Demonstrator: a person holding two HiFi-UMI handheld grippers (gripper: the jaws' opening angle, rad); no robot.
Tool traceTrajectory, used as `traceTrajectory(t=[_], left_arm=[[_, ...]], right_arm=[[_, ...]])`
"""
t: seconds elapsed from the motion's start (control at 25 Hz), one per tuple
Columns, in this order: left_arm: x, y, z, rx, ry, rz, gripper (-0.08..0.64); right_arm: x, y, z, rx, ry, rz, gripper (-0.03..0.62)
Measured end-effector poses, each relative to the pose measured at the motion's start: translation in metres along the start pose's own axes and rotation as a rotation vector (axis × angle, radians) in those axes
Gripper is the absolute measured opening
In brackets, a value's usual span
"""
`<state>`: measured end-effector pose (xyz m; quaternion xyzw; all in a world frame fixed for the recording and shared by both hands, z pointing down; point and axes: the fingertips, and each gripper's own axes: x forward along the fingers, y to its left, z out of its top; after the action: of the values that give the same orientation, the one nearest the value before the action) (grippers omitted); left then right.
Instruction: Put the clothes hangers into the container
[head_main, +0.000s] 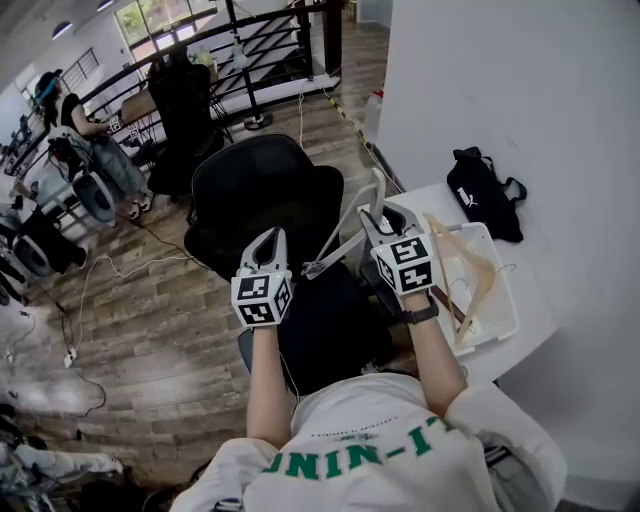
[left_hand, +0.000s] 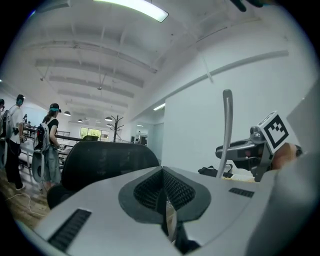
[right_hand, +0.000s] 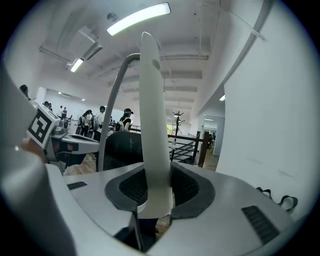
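Observation:
My right gripper (head_main: 386, 214) is shut on a white plastic hanger (head_main: 335, 256), held in the air over a black chair, left of the table. In the right gripper view the hanger's broad arm (right_hand: 152, 125) rises from between the jaws (right_hand: 155, 200), and its thin curved bar (right_hand: 111, 105) runs beside it. My left gripper (head_main: 270, 236) hovers to the left, shut with nothing in it (left_hand: 164, 200). From the left gripper view the hanger bar (left_hand: 227, 130) stands upright at the right gripper (left_hand: 221, 151). A white container (head_main: 508, 290) on the table holds a wooden hanger (head_main: 478, 275).
A black office chair (head_main: 262, 195) stands under both grippers. On the white table (head_main: 540, 320), a black bag (head_main: 485, 190) lies beyond the container, near the white wall. Cables trail over the wooden floor at left, where people and other chairs are, along with a black railing (head_main: 250, 40).

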<state>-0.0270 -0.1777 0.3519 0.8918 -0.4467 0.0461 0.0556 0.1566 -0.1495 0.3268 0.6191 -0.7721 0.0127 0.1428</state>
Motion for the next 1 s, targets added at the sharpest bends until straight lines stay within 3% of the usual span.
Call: traceTrajectory(t=[0.36, 0.6, 0.8, 1.0], left_arm=[[0.049, -0.091, 0.023, -0.01, -0.043, -0.211, 0.014], [0.078, -0.171, 0.031, 0.004, -0.051, -0.383, 0.014], [0.098, -0.241, 0.03, 0.018, -0.046, -0.52, 0.014], [0.102, -0.295, 0.026, 0.033, -0.033, -0.625, 0.014]], right_arm=[[-0.084, -0.099, 0.047, -0.021, -0.055, -0.159, 0.138], [-0.154, -0.164, 0.055, -0.028, -0.043, -0.311, 0.138], [-0.213, -0.216, 0.038, -0.058, 0.047, -0.435, 0.138], [-0.257, -0.242, 0.0, -0.102, 0.246, -0.482, 0.138]])
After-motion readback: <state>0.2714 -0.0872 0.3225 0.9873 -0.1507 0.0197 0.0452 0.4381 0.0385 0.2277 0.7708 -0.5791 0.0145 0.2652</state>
